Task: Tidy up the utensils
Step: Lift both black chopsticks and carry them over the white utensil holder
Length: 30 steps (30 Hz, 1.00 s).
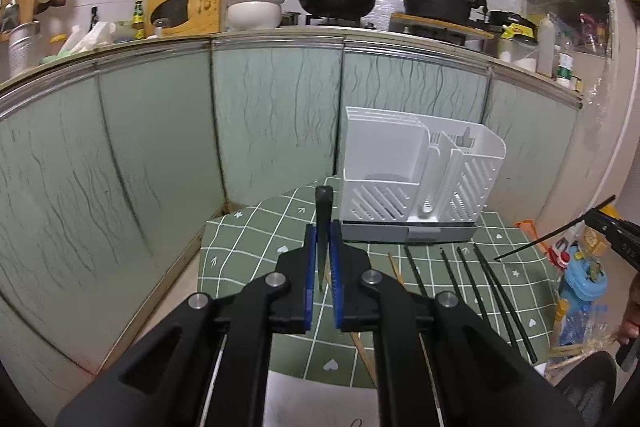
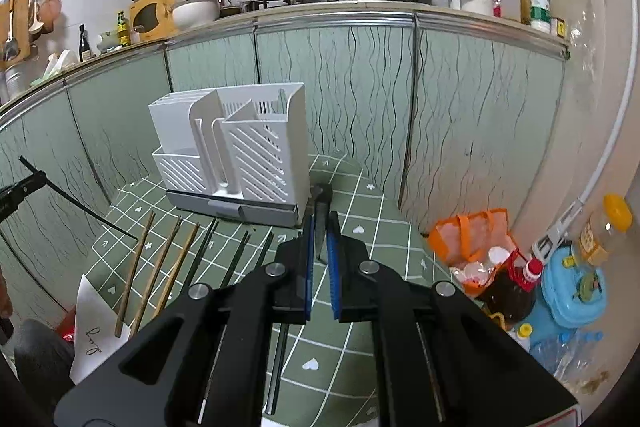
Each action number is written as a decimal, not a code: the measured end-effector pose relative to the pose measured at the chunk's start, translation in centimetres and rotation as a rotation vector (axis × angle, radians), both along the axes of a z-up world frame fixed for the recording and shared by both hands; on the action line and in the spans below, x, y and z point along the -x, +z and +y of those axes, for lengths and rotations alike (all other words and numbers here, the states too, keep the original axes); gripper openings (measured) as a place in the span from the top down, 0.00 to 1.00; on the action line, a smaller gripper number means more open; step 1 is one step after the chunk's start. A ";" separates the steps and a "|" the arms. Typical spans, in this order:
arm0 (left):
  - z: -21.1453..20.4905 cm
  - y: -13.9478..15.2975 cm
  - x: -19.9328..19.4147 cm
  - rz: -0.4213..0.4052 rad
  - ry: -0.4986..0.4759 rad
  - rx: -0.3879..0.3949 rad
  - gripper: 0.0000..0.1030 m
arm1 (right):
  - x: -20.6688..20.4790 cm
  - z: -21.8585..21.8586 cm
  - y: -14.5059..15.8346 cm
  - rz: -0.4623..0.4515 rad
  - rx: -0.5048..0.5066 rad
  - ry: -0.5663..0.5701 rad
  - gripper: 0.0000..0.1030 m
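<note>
While the left wrist view looks down, the left claw (image 1: 324,259) is clamped on a black chopstick (image 1: 323,227) standing upright before the white utensil holder (image 1: 416,175); more black chopsticks (image 1: 492,291) lie on the green checked counter (image 1: 248,243). From the right wrist view, the right claw (image 2: 320,251) likewise grips a black chopstick (image 2: 320,223), with wooden chopsticks (image 2: 160,267) lying left.

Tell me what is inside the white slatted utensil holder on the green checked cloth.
The white slatted plastic utensil holder shows no utensils: its tall right compartment and low left bin look empty from above. The compartment floors and the grey base drawer interior are hidden by walls.
</note>
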<state>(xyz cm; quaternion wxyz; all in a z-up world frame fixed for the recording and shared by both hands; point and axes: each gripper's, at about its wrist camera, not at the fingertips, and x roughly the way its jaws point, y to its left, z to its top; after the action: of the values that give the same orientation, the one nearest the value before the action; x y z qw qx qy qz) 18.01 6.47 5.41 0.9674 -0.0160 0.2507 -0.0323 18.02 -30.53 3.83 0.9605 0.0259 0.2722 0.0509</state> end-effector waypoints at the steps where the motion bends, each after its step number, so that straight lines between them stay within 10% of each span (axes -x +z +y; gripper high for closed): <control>1: 0.2 0.3 -0.1 0.001 -0.022 0.010 0.92 | -0.1 0.0 0.2 -0.003 -0.003 0.004 0.94; 30: -2.7 11.0 -4.8 -0.057 -0.372 0.044 0.93 | -2.1 -0.2 12.0 -0.117 -0.040 0.218 0.94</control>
<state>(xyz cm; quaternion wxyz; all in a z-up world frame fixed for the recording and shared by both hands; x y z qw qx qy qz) 22.80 3.73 16.44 0.9508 0.0103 0.2210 -0.2167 20.17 -30.72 15.84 0.9628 0.0123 0.2159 0.1618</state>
